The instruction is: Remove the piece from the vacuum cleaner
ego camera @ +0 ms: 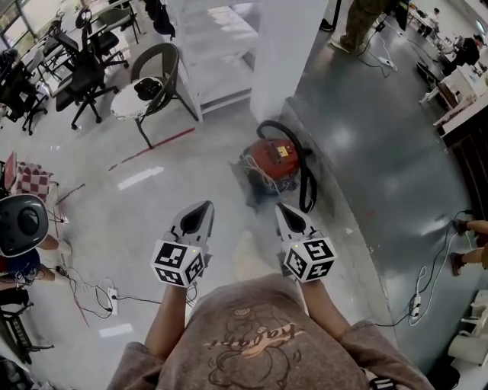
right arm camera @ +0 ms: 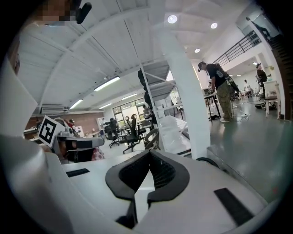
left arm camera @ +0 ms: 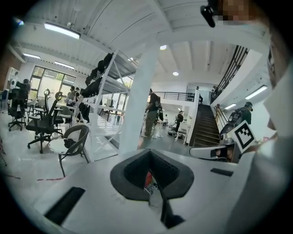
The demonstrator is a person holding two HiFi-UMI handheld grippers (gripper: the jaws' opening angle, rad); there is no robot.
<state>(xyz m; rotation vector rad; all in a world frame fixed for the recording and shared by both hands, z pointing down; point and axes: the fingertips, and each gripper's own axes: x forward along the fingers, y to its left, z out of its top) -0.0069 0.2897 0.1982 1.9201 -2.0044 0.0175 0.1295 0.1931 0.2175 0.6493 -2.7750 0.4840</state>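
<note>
The left gripper [ego camera: 204, 207] has its jaws pressed together with nothing between them. In its own view the dark pads [left arm camera: 170, 176] meet along one seam, and only a sliver of red shows through the notch above it. The right gripper [ego camera: 280, 208] is closed and empty in the same way, its pads [right arm camera: 167, 176] touching in the right gripper view. Both are held out in front of the person's chest, side by side and apart, each with its marker cube nearest the body and its tip pointing toward twelve o'clock.

The vacuum cleaner [ego camera: 276, 161], a red canister, sits on the grey floor [ego camera: 152, 213]. It is at twelve o'clock from the right gripper's tip and about two o'clock from the left one, near both and touched by neither. A black hose [ego camera: 306, 179] loops over the top of the canister and runs down its three o'clock side. A pale cord [ego camera: 262, 178] is bunched against its nine o'clock side. Which part of the machine is the piece to come off cannot be told from here.

Beyond the vacuum cleaner, at twelve o'clock, stands a white pillar [ego camera: 286, 46]. A white shelving rack [ego camera: 213, 46] is just to its nine o'clock side. At eleven o'clock from the left gripper is a dark curved chair [ego camera: 156, 80], with black office chairs [ego camera: 80, 76] farther out at ten o'clock. A standing person [ego camera: 364, 23] is far off at one o'clock. Thin cables [ego camera: 95, 293] trail over the floor at eight o'clock.
</note>
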